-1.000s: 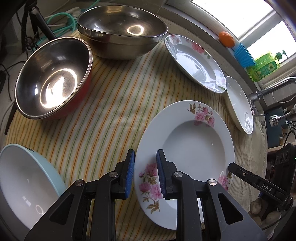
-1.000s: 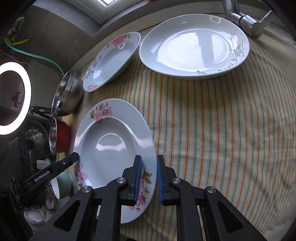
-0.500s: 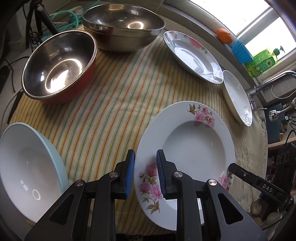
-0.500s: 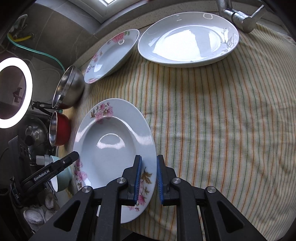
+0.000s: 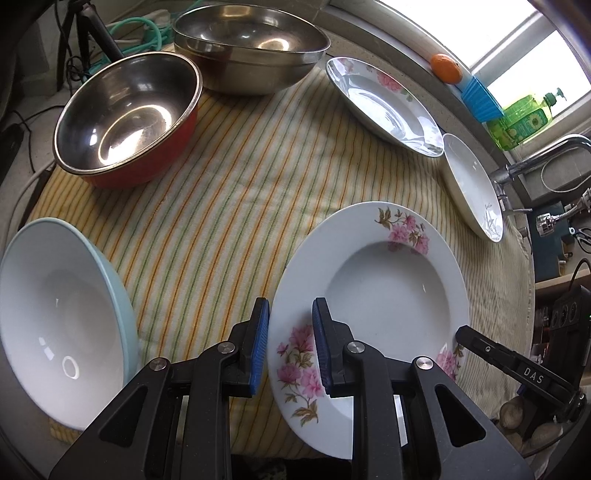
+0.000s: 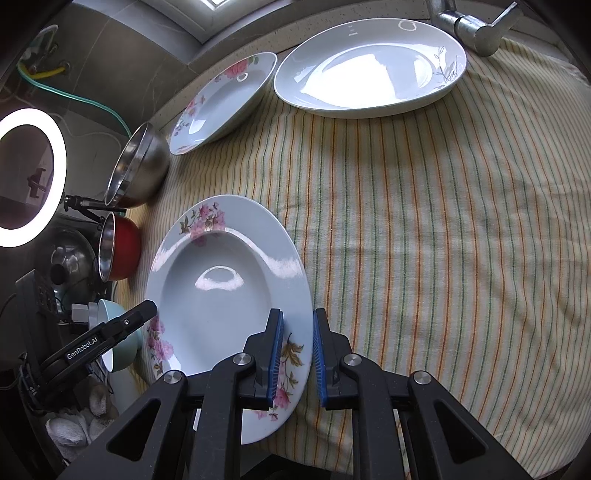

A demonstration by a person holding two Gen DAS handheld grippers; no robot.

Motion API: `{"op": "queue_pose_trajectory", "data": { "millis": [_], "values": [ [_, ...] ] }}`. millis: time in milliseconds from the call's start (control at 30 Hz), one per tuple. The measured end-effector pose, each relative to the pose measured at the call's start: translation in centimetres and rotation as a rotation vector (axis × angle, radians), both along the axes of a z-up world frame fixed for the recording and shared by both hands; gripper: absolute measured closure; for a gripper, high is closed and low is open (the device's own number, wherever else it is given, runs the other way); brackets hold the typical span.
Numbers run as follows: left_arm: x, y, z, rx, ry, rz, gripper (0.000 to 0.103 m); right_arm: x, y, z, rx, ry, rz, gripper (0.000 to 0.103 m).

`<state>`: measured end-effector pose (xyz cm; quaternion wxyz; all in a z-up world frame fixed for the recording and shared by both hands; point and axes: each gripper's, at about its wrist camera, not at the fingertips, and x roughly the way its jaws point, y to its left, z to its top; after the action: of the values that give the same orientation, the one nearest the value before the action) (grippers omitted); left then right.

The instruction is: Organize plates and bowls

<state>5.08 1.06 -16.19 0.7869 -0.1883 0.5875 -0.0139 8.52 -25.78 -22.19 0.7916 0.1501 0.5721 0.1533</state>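
A white deep plate with pink flowers hangs a little above the striped cloth, held at two opposite rims. My left gripper is shut on its near rim by a flower spray. My right gripper is shut on the other rim of this plate. On the cloth stand a second floral plate, a plain white plate, a steel bowl, a red-sided steel bowl and a light blue bowl.
The striped cloth covers the counter, and its middle is bare. A faucet rises at the back by the white plate. An orange and a green soap bottle sit on the sill. A ring light stands at the left.
In both views the cloth and the other dishes have drawn slightly away and more of the blue bowl shows, while the floral plate stays fixed in both grips.
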Motion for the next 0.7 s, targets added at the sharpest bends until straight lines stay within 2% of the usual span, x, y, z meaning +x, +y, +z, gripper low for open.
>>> {"op": "queue_pose_trajectory", "data": {
  "millis": [700],
  "values": [
    [-0.4, -0.6, -0.2, 0.009, 0.003, -0.012, 0.081, -1.3, -0.8, -0.1, -0.009, 0.006, -0.006, 0.088]
  ]
}}
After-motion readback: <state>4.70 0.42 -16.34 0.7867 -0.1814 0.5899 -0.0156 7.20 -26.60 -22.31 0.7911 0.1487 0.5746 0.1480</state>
